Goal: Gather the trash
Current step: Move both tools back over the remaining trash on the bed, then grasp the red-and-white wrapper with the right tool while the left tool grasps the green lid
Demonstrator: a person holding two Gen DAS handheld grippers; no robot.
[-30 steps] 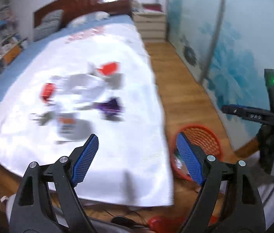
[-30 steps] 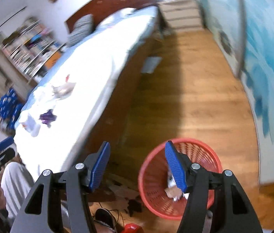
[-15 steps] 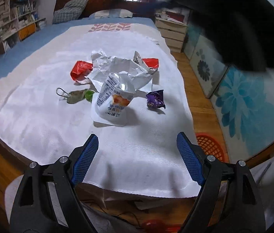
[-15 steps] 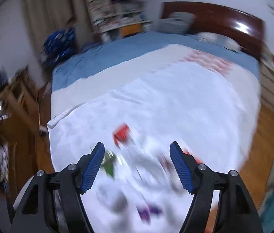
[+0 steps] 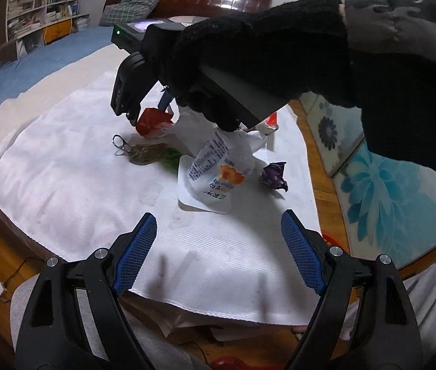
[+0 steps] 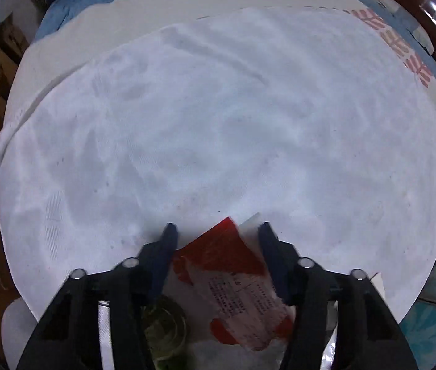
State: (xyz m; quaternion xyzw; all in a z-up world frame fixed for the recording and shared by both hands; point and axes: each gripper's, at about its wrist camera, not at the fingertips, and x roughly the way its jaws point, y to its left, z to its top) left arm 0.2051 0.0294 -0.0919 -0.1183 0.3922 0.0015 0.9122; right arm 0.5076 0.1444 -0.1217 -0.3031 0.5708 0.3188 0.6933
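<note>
Left hand-held gripper (image 5: 218, 246): held low over the near edge of the bed, jaws spread wide with nothing between them, blue pads facing each other.
Right hand-held gripper (image 6: 216, 249): pointing down at the bed, held by a gloved hand (image 5: 248, 58); its jaws have just been closing and now straddle the red wrapper. From its own camera the right finger lies against the wrapper's edge, while the left one stands just beside it; whether the pads press on it cannot be told.
Red wrapper (image 6: 233, 283): flat packet, red with a white printed panel, lying on the white cloth (image 6: 218, 123) between the right gripper's fingers; in the left view it shows as a red lump (image 5: 153, 123) under that gripper's tip.
White pouch (image 5: 214, 172): large printed bag with an orange picture, lying on the cloth nearer the left gripper.
Purple wrapper (image 5: 275, 175): crumpled, just right of the pouch, apart from it.
Green scrap (image 5: 171, 155): left of the pouch, beside a brownish item with a metal clip (image 5: 120, 143).
Second red wrapper (image 5: 271, 120): partly hidden behind the gloved hand, at the far right of the pile.
Bed (image 5: 32, 71): blue sheet, white cloth on top, dark wooden headboard behind.
Basket (image 5: 330, 240): only a red sliver shows on the floor, past the left gripper's right finger.
</note>
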